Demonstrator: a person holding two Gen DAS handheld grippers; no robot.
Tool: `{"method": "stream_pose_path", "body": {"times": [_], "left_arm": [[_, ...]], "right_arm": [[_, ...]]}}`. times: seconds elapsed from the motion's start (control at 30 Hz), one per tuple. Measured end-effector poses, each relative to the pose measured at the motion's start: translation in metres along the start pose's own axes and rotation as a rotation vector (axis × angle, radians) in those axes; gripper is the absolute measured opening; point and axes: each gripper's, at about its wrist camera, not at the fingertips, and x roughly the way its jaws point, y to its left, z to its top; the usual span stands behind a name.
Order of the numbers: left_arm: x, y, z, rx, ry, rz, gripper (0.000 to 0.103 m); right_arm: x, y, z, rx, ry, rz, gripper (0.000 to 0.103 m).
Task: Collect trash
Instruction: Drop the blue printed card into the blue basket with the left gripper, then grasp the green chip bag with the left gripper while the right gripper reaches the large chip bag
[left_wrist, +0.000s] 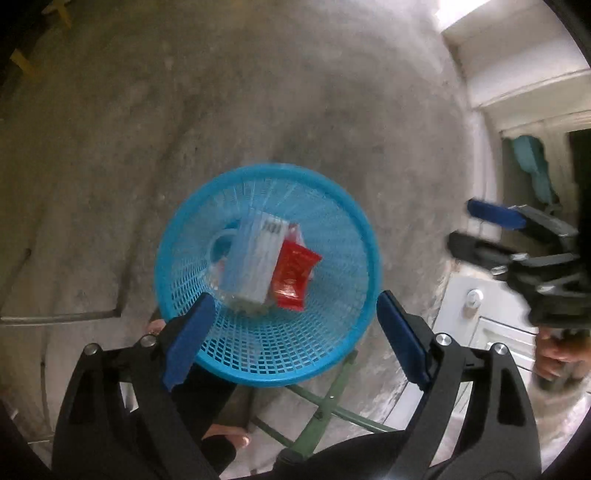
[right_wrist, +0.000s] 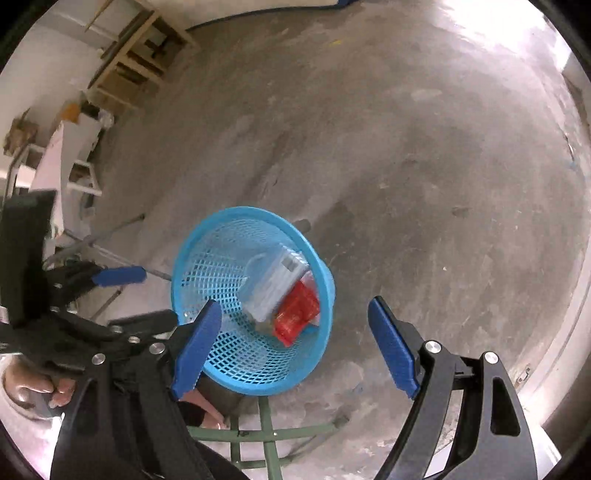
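Concrete floor (right_wrist: 406, 147) fills both views. Blue mesh basket (left_wrist: 325, 206) holds a pale carton (left_wrist: 255, 258) and red packet (left_wrist: 295, 273). Left gripper (left_wrist: 295, 332) and right gripper (right_wrist: 291, 343) both gape wide, empty. Only the right view shows the wooden shelf (right_wrist: 136, 55); only the left shows the white cabinet (left_wrist: 491, 325).

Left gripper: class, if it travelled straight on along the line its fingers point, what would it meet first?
Probably the blue basket, most likely the white carton lying inside; the left gripper is open and empty. Depth is uncertain.
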Motion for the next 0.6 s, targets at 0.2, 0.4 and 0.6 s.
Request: {"method": "stream_pose_path", "body": {"times": [0.2,0.4,0.6], "left_arm": [[-0.135,-0.003,-0.05,-0.001,-0.218,-0.081,0.085],[-0.283,0.04,-0.15,-0.148,-0.565,-0.01,0.085],[-0.37,0.108,-0.279,-0.417,-0.777,0.328,0.086]], "right_arm": [[-0.013,0.039,0.007,-0.072,-0.019,0.07,0.079],[-0.041,0.103,0.015,-0.207,-0.068,0.142,0.079],[-0.061,0.178,0.018,-0.343,-0.083,0.229,0.079]]}}
